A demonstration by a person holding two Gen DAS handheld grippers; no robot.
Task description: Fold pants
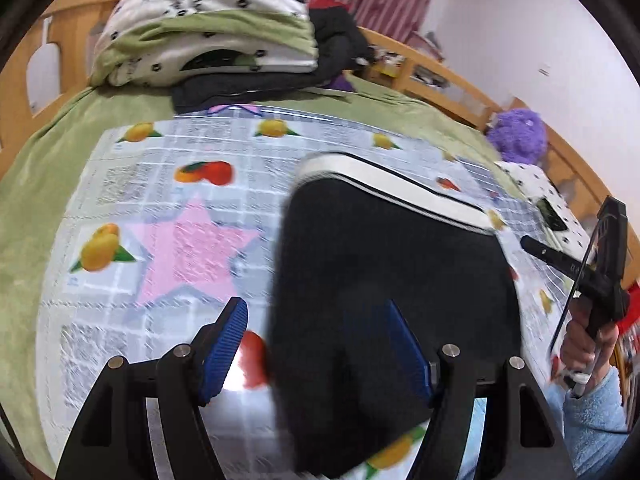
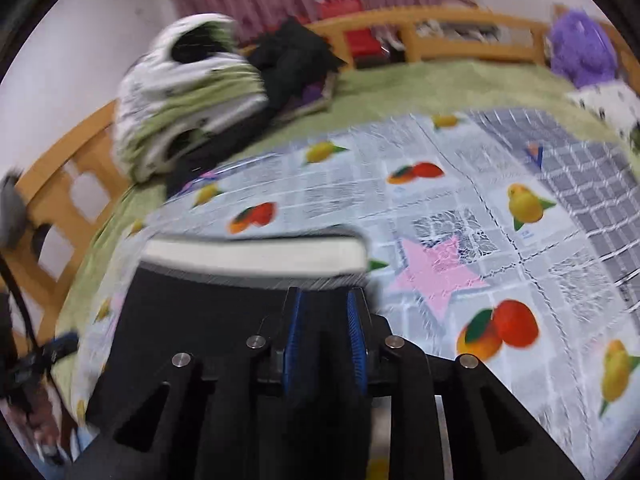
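1. Location of the work item. The pants lie as a black, folded block on the fruit-print mat that covers the green bedspread. The white waistband forms the far edge of the block.

2. Left gripper. The jaws stand spread. One blue pad hangs over the bare mat and the other over the black cloth, so the block's left edge passes between them. No pad presses on the fabric (judged from the left wrist view).

3. Right gripper. The jaws are close together with a narrow gap. Dark cloth lies directly behind that gap, and the picture is blurred. Whether a layer is pinched cannot be determined.

4. Governing relation. The block lies ahead of and beneath both grippers.
   - In the left wrist view it runs from the near edge away toward the waistband, so its long axis follows the line of the fingers.
   - The left gripper sits at the block's left edge; the right gripper is over the black cloth, with the block's right edge just to its right.
   - Neither hand appears clearly nearer.

5. Likely next step. A further fold would carry the near end toward the waistband (a judgement only).

6. Markings.
   - The mat carries newspaper-style print, too blurred to read.
   - The folded quilt at the headboard shows a line of script, also illegible.
   - No brand label is visible on the pants.
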